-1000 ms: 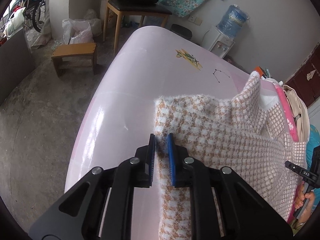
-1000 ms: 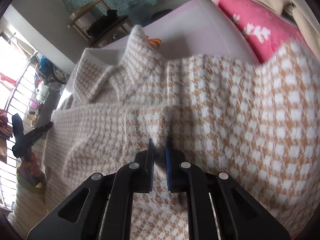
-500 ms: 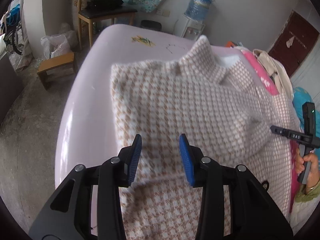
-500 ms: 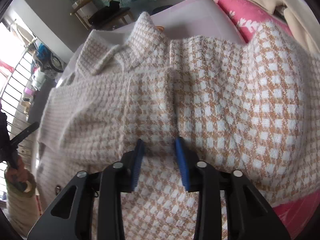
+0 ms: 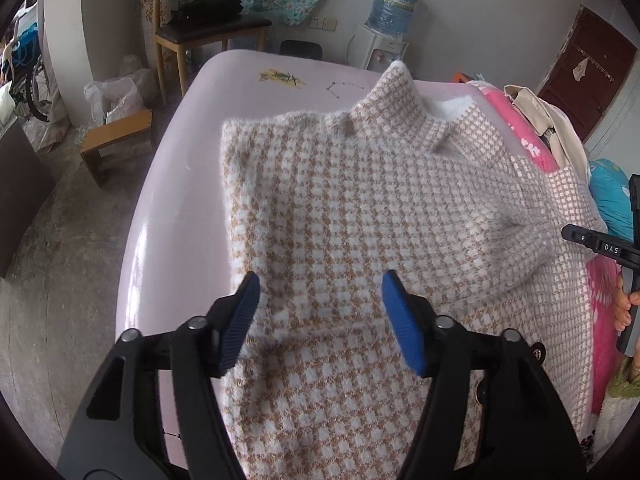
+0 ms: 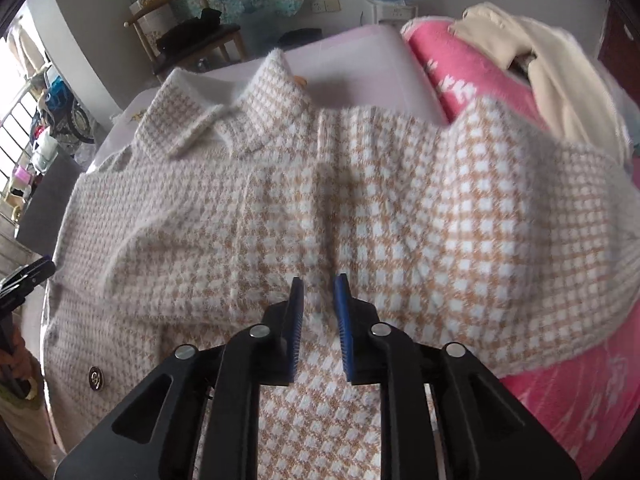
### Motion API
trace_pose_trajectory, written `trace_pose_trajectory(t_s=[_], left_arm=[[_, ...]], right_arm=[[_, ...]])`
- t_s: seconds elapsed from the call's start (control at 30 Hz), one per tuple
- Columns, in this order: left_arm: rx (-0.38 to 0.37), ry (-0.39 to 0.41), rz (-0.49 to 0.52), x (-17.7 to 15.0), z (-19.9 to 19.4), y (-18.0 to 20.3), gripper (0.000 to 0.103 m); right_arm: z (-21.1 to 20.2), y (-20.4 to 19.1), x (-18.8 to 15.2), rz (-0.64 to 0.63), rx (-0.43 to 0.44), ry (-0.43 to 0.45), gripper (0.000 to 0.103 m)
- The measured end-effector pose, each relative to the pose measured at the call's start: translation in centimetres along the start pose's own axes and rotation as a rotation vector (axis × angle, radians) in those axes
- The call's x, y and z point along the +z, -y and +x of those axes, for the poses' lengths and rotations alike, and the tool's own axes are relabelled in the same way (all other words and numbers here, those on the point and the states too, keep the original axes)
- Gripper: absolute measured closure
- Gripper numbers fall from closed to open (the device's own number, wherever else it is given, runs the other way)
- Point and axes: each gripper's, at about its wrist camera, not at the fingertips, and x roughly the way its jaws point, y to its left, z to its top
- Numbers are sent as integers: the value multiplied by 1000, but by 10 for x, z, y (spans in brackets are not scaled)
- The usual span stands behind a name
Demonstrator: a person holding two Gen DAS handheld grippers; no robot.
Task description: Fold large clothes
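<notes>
The checked coat [image 5: 360, 216], tan and white and fuzzy, lies spread over the pink bench [image 5: 172, 184] and fills the middle of both of my views. Its collar [image 5: 400, 108] sits near the top centre of my left view and at the upper left of my right view [image 6: 216, 120]. One side panel is folded across the body, its straight edge running down the left of the left view. A metal snap button [image 6: 95, 379] shows at the lower left of the right view.

My left tool [image 5: 320, 312] hangs over the lower middle of the coat with its blue pads wide apart. They have just been opening, and the cloth lies below them, not pinched. My right tool [image 6: 319, 312] sits at the bottom centre of its view. Its jaws have also just been opening and stand only a little apart, with coat fabric seen through the gap but no pad pressing on it.

In the right view, the coat's right side drapes over a pink blanket [image 6: 480, 76], with a cream garment [image 6: 552, 60] on top in the upper right. A wooden chair [image 5: 208, 24] stands at the top left of the left view, a low wooden stool [image 5: 116, 140] below it on the concrete floor, and a water dispenser [image 5: 388, 20] at the top centre.
</notes>
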Motion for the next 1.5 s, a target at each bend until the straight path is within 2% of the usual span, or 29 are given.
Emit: trace_pose_trajectory(t_s=[0.03,0.17,0.2,0.3,0.37,0.43,0.47,0.5,0.57,0.63,0.7,0.77,0.83,0.87,0.93,1.07,1.13,1.2,1.27,1.3,1.37,1.43,1.5], left_arm=[[5,1,9,4,-1,3,35],[29,-34,21,29,16,14,25],[32,-31,22,35,22,17,22],[69,-11,28,50,42,21,21],[122,11,36,58,57,21,18],[195,-13,28,62,76,15,17],[203,-49,14,62,86,9,17],[189,-70,-8,61,92,3,17],[171,-47,-10,60,86,2,17],[138,-42,-15,64,81,2,17],[117,-20,-22,70,78,1,17],[130,-19,-43,77,83,-2,14],[126,-70,-91,80,100,-10,12],[147,-62,-74,80,101,-9,12],[180,-84,-49,80,101,-2,12],[168,-26,-7,73,74,14,12],[157,-7,37,64,62,27,12],[148,-21,69,53,58,40,12],[149,-49,89,41,61,52,12],[148,-67,101,37,66,56,12],[180,-102,121,25,76,61,12],[198,-76,127,15,77,61,9],[191,-68,119,13,78,59,8]], right_arm=[[-3,-6,6,-14,19,19,66],[10,-43,25,-85,97,46,56],[18,-52,28,-106,106,50,51],[43,-72,37,-136,108,38,49],[63,-74,41,-133,90,26,44],[80,-71,40,-137,60,21,40],[79,-70,40,-144,53,27,40],[79,-70,39,-138,38,5,38],[71,-67,41,-95,39,-16,38],[61,-66,45,-72,76,10,38],[59,-69,51,-71,54,40,38],[70,-66,56,-50,32,34,37],[92,-59,56,-29,-5,-22,35],[91,-58,55,-26,-3,2,35],[81,-62,52,-20,-19,-7,35],[40,-78,33,-83,19,76,35],[32,-87,20,-116,51,87,35],[38,-97,7,-163,42,66,33],[59,-103,-5,-205,-12,12,32],[58,-104,-8,-221,-44,49,26],[53,-104,-8,-188,-42,25,24],[38,-102,-11,-154,0,54,24],[27,-105,-17,-172,-12,90,24]])
